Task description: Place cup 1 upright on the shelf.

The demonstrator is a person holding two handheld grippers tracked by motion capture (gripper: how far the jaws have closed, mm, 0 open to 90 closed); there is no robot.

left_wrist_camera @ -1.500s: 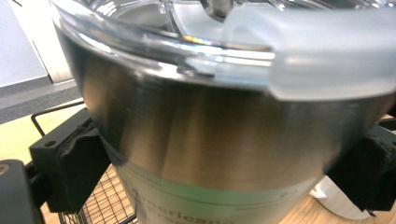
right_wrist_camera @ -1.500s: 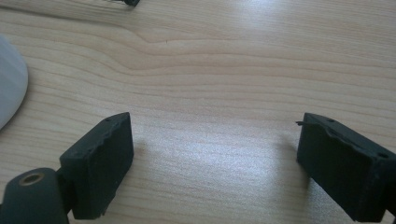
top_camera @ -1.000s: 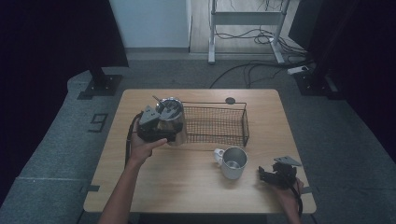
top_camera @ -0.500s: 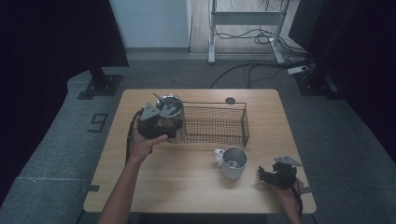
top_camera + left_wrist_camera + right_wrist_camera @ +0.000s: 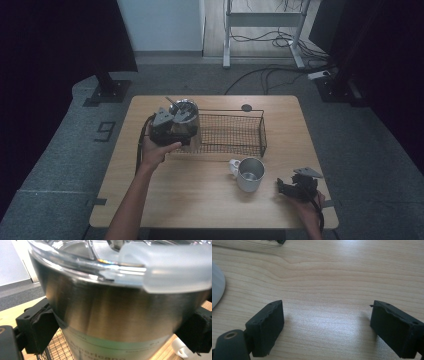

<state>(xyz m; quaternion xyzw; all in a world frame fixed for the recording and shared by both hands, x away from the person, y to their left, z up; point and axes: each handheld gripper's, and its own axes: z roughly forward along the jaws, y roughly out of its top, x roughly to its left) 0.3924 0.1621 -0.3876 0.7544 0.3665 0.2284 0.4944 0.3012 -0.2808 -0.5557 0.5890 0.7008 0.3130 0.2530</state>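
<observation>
At the left end of the wire basket point(image 5: 232, 135), my left tongs point(image 5: 176, 131) are clamped around a steel tumbler point(image 5: 184, 122), one black pad on either side of its wall just under the clear lid point(image 5: 120, 262). In the high view I see it held upright, its long axis vertical and its straw rising from the lid, at the basket's left end wall; I can't tell whether its base hangs inside that wall or just outside it. If it's bound for the basket, the open mesh floor lies to my right of the cup, so what matters is clearing that rim. My right tongs point(image 5: 295, 189) rest low on the tabletop point(image 5: 332, 277) at the near right corner, jaws spread wide with nothing between them. The steel mug point(image 5: 248, 174) stands just to their left, well apart from the tumbler, so the left hand has this job.
</observation>
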